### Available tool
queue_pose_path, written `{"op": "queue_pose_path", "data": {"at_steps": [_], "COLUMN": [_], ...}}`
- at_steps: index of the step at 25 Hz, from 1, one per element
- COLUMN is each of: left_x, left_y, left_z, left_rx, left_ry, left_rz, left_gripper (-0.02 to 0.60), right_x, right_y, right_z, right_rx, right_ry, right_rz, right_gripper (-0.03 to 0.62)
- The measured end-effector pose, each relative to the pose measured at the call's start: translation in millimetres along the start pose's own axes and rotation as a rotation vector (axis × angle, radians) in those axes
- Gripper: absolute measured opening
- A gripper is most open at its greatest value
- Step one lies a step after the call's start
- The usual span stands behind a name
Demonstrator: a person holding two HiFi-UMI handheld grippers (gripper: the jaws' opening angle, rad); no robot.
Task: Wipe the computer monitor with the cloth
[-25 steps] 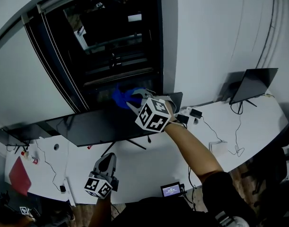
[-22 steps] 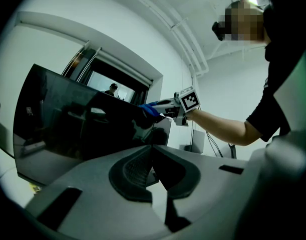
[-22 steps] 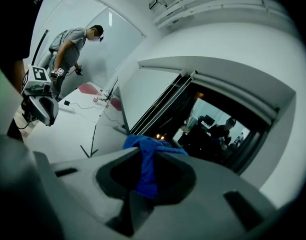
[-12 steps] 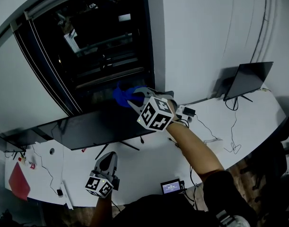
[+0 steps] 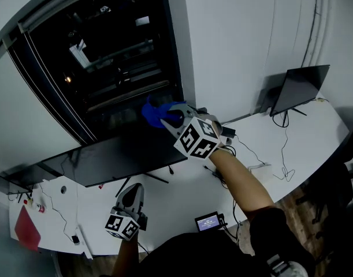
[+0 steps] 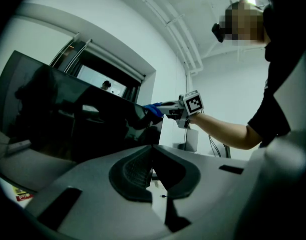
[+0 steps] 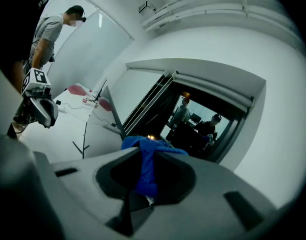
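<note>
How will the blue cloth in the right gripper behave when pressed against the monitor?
Probably floppy: the cloth bunches and droops between the right gripper's jaws. Likely light, since a narrow pinch holds it. It should flatten against the monitor.

Head camera: high above, looking steeply down on the curved white surface (image 5: 182, 195) and the wide black flat monitor (image 5: 124, 154). Left tool (image 6: 151, 154) camera: low, well back, facing the right tool (image 6: 162, 108). Right tool camera: close at the monitor's top edge, looking back. All three share the monitor and the crumpled blue cloth (image 7: 145, 168).
</note>
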State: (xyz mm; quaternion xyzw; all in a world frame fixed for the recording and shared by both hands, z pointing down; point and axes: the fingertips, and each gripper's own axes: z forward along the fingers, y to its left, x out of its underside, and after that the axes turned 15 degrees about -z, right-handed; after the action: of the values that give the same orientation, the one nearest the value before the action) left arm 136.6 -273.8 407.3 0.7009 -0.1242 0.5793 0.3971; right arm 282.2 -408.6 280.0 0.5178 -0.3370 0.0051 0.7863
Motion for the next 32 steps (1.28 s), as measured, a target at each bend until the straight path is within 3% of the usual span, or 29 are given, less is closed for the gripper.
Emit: {"op": "queue_pose_path", "data": {"at_steps": [15, 20, 24, 32], "left_x": [10, 11, 14, 18], "left_y": [4, 5, 7, 2], "left_z": [3, 1, 0, 9], "left_rx": [-0.002, -0.01, -0.014, 0.018], "left_ry": [0.011, 0.014, 0.024, 0.047], "left_rz": [-0.018, -0.026, -0.033, -0.026], "left_gripper": [-0.006, -0.006, -0.006, -0.006], "right_x": [30, 51, 65, 79], "right_y": [-14, -20, -12, 7], "right_z": [-29, -40, -44, -40], "right_rx": [0.175, 0.233, 0.23, 0.228], "right_ry": [-0.068, -0.085, -0.127, -0.191], "right_rz": [0.156, 0.281, 0.417, 0.575], "right_gripper": [0.061, 0.061, 0.061, 0.061]}}
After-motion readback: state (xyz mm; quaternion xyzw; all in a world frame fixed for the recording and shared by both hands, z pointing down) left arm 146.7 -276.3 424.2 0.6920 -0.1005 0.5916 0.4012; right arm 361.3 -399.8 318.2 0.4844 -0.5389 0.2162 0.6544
